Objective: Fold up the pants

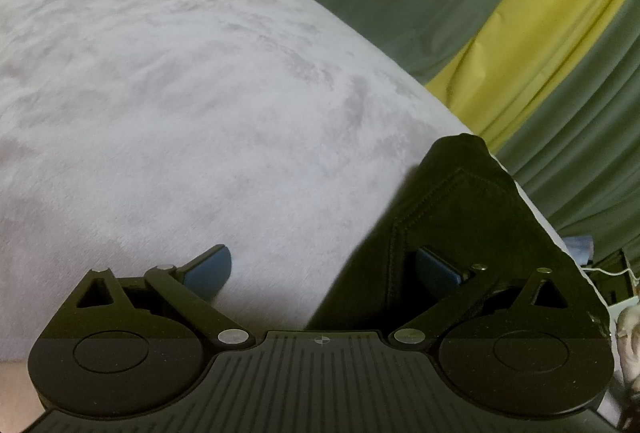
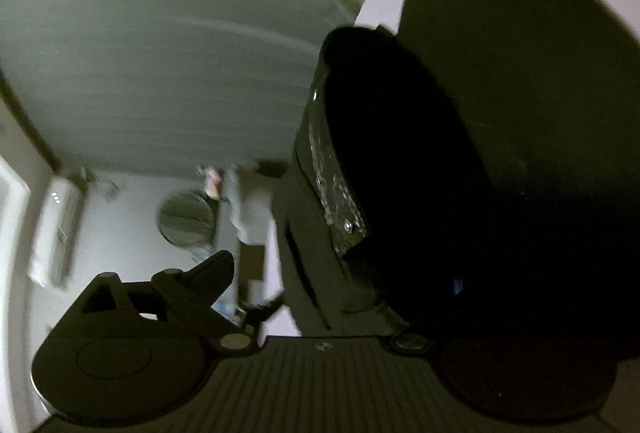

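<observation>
The black pants [image 1: 452, 201] are seen on the grey blanket [image 1: 180, 105] beneath the spread left gripper [image 1: 324, 269], while the right gripper's [image 2: 344, 273] state cannot be told.

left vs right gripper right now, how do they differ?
The left gripper is open and empty, one blue pad over the pale grey cover, the other over the black pants. On the right gripper the pants drape over one side, hiding that finger. Left view is sharp; right is blurred and dark. Both are at the pants.

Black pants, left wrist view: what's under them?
The pale grey cover lies under the black pants, showing left of them and along their right edge. What sits beneath that cover is hidden.
</observation>
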Available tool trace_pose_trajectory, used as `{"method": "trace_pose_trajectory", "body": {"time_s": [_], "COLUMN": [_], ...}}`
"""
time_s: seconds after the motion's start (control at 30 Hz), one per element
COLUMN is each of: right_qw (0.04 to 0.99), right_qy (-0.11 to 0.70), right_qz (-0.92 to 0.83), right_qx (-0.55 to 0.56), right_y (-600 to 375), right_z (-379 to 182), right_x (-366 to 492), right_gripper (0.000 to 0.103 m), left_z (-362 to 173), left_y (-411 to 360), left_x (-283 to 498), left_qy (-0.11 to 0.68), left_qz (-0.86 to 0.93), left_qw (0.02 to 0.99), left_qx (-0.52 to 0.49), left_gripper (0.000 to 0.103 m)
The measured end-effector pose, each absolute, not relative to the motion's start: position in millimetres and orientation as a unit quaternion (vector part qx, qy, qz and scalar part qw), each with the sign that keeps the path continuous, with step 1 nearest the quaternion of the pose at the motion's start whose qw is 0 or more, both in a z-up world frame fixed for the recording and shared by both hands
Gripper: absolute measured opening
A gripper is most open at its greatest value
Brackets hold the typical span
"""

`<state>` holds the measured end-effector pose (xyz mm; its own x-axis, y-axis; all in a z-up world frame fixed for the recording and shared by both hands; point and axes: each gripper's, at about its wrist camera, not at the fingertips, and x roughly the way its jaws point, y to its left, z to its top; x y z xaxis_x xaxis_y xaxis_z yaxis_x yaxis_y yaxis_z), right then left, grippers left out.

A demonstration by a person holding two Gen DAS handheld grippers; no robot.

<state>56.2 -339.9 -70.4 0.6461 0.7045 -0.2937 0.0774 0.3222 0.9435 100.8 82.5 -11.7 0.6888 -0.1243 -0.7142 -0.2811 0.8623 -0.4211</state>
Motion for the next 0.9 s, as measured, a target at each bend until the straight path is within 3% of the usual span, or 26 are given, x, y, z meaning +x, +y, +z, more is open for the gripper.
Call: {"method": "trace_pose_trajectory", "body": {"time_s": [0.03,0.07,0.13,0.33,0.43,0.5,0.6,0.67,0.7,0.8,0.9], "right_qw": [0.733,0.737,0.733,0.713,0.708,0.716,0.702,0.697,0.698,0.742,0.782], "right_qy": [0.369,0.378,0.388,0.355,0.342,0.355,0.368,0.363,0.361,0.363,0.353], "right_qz": [0.212,0.204,0.191,0.232,0.257,0.251,0.241,0.226,0.218,0.194,0.184], "right_qx": [0.530,0.522,0.525,0.558,0.562,0.546,0.560,0.576,0.579,0.529,0.480], "right_y": [-336.6,-334.8,-335.0,-333.8,-327.3,-321.1,-309.6,-306.5,-304.9,-297.4,-287.2], "right_z": [-70.6,-72.9,-79.6,-76.6,-70.2,-70.6,-81.0,-82.2,-81.9,-64.2,-38.1], "right_x": [57.8,59.3,59.9,51.4,49.0,54.7,63.0,64.9,63.8,60.7,52.1], "right_gripper": [0.075,0.068,0.040,0.028,0.028,0.035,0.062,0.063,0.060,0.023,0.018], "left_z": [-11.8,-11.9,-12.0,-12.1,-12.8,-13.4,-12.4,-12.4,-12.3,-11.6,-8.8], "left_y": [82.2,82.0,82.0,85.1,87.9,88.9,87.7,88.5,88.7,90.8,94.9], "left_x": [101.0,101.0,101.0,100.9,102.5,103.1,101.2,100.5,100.9,99.8,94.7], "left_qy": [0.392,0.391,0.391,0.389,0.388,0.389,0.388,0.387,0.387,0.382,0.361], "left_qz": [0.045,0.046,0.046,0.049,0.054,0.052,0.053,0.053,0.053,0.053,0.053], "left_qw": [0.882,0.882,0.883,0.881,0.878,0.877,0.880,0.880,0.880,0.879,0.884], "left_qx": [-0.258,-0.258,-0.258,-0.266,-0.275,-0.276,-0.269,-0.271,-0.272,-0.280,-0.292], "left_gripper": [0.103,0.103,0.103,0.103,0.103,0.103,0.103,0.103,0.103,0.103,0.103]}}
